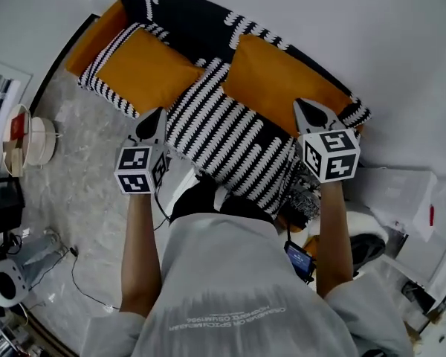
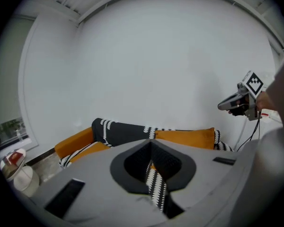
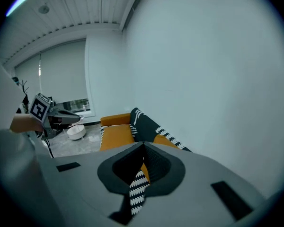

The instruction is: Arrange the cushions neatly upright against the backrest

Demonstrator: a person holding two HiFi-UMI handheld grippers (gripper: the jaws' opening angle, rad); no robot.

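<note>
Since the left gripper [image 1: 157, 113] and right gripper [image 1: 299, 104] hover clenched and empty over the sofa [image 1: 230, 136], each must open wide before taking a cushion [image 1: 145, 69] by its edge.

Nothing anywhere can be read as words or numbers. In the head view, the person's grey T-shirt [image 1: 238, 288] carries two lines of pale print at 6 o'clock, upside down and too blurred to make out. The white cubes on the left gripper [image 1: 159, 111] at 9 o'clock and the right gripper [image 1: 300, 103] at 3 o'clock bear black square code patterns, not letters.
</note>
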